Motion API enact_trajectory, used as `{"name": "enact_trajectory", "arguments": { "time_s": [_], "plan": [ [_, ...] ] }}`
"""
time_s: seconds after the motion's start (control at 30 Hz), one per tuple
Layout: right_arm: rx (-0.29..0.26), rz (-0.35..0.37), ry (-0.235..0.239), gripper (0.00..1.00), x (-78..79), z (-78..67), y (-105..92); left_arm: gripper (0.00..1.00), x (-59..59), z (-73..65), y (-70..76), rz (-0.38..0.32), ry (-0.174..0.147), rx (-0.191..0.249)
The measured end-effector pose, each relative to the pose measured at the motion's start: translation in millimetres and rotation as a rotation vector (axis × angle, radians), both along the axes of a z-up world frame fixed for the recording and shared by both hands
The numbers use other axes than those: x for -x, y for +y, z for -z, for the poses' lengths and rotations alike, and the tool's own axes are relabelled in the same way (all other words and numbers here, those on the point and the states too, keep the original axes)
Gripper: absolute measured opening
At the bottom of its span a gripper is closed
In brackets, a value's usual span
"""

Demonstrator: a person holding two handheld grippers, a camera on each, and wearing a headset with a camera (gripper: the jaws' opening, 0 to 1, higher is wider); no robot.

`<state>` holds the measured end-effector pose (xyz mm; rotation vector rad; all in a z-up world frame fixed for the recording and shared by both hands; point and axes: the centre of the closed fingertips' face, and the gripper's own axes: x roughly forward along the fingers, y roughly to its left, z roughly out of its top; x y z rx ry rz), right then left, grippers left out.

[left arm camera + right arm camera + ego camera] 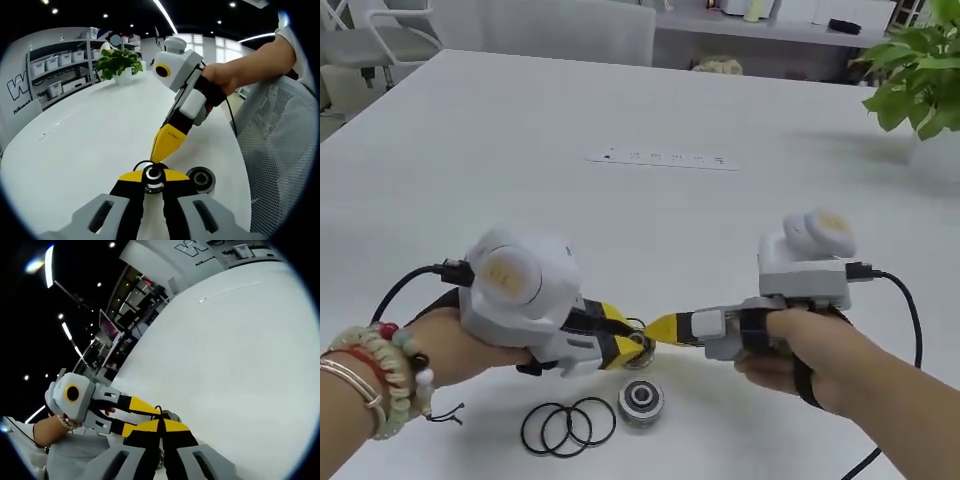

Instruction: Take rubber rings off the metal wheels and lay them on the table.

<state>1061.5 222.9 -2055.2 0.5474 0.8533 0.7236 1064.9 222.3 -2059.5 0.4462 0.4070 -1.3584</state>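
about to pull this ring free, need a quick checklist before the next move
1. left claw shut on wheel: ok
2. right claw shut on rubber ring: ok
3. ring fully off wheel: not ok
4. three loose rings flat on table: ok
5. second wheel apart from both claws: ok
6. ring's far side unsnagged: cannot tell

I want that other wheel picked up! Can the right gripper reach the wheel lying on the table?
Probably yes: the loose wheel lies close by the right gripper, nothing over it. Its jaws look shut on a rubber ring, so it must drop that first.
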Motion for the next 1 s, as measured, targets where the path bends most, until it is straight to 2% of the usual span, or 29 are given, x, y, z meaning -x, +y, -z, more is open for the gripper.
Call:
{"name": "enact_trajectory", "arguments": {
  "time_s": [0.07, 0.13, 0.3, 0.37, 0.4, 0.47, 0.57, 0.67, 0.7, 0.8, 0.87, 0.93, 1.0],
  "plan": [
    [0.002, -0.003, 0.001, 0.0, 0.3, -1.1, 1.1, 0.09, -0.5, -1.5, 1.2, 0.007, -0.01, -0.015],
    [0.002, -0.005, -0.007, 0.0, -1.0, -3.8, 1.9, 0.11, -1.5, -6.2, 1.8, 0.008, -0.018, -0.013],
    [0.007, -0.008, -0.044, 0.0, -4.7, -13.8, 3.2, 0.22, -8.1, -35.4, 1.5, -0.011, -0.029, 0.048],
    [-0.002, -0.008, -0.06, 0.0, -6.7, -18.7, 4.5, 0.26, -8.2, -43.8, 0.6, -0.02, -0.016, 0.066],
    [-0.004, -0.01, -0.068, 0.0, -8.0, -20.3, 4.8, 0.27, -7.5, -48.7, 0.0, -0.017, -0.023, 0.074],
    [-0.006, -0.017, -0.089, 0.0, -9.7, -27.0, 6.4, 0.27, -3.2, -63.8, -2.4, 0.007, -0.061, 0.086],
    [-0.011, -0.02, -0.106, 0.0, -10.6, -33.2, 8.3, 0.29, 0.5, -75.8, -3.0, 0.006, -0.054, 0.113],
    [-0.028, -0.025, -0.132, 0.0, -11.7, -44.0, 12.3, 0.32, 9.4, -91.8, -1.2, 0.061, -0.146, 0.074],
    [-0.03, -0.027, -0.137, 0.0, -11.9, -45.8, 13.1, 0.37, 11.6, -97.2, -1.4, 0.068, -0.159, 0.08],
    [-0.025, -0.037, -0.156, 0.0, -12.1, -50.4, 16.2, 0.49, 19.2, -120.6, -0.7, 0.061, -0.161, 0.146],
    [-0.033, -0.046, -0.16, 0.0, -11.0, -52.9, 19.1, 0.5, 23.5, -129.5, 4.1, 0.065, -0.167, 0.155],
    [-0.032, -0.058, -0.169, 0.0, -9.7, -55.4, 22.5, 0.5, 27.4, -137.2, 12.9, 0.064, -0.189, 0.149],
    [-0.012, -0.078, -0.184, 0.0, -7.7, -55.6, 25.0, 0.51, 30.5, -142.0, 23.6, 0.056, -0.196, 0.148]
  ]
}}
